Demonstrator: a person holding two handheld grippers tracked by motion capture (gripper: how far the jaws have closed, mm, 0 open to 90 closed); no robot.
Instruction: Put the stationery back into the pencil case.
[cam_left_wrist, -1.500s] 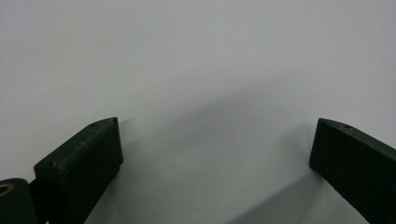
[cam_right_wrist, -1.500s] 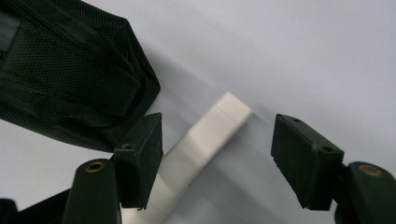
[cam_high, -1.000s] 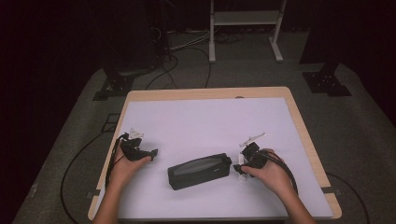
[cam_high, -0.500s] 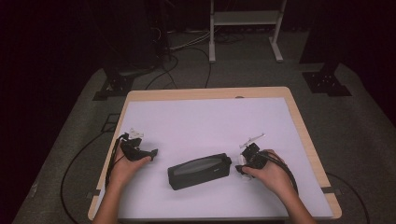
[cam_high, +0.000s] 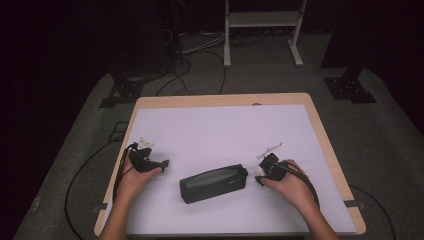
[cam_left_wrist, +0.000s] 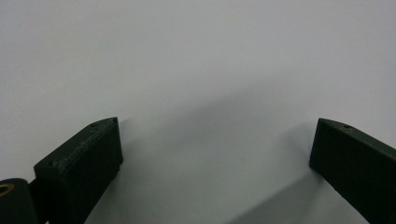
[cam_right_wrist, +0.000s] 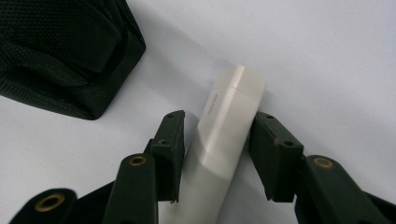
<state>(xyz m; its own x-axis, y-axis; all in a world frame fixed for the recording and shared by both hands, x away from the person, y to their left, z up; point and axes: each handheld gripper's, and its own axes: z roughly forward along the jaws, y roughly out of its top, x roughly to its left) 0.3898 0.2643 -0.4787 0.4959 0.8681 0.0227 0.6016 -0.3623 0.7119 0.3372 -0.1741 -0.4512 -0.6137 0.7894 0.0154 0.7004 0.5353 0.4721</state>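
The right hand-held gripper (cam_right_wrist: 217, 154) has a white rectangular stick (cam_right_wrist: 224, 135) between its two black jaws, which have just been closing. In the right gripper view the right jaw's pad lies against the stick's side and the left jaw's pad stands at its other side, touching or all but touching; whether the left pad presses I cannot tell. The stick lies flat on the white worktop (cam_right_wrist: 327, 56), its capped end pointing away past the jaw tips, small grey lettering on its upper face. Just beside it, up and to the left in that view, is the corner of a black mesh-fabric pouch (cam_right_wrist: 60, 51), apart from the stick. From the high view the pouch (cam_high: 214, 183) lies near the worktop's front middle, with the right hand-held gripper (cam_high: 260, 176) at its right end. The left hand-held gripper (cam_left_wrist: 212, 149) stands wide open over bare worktop, well apart from the pouch.
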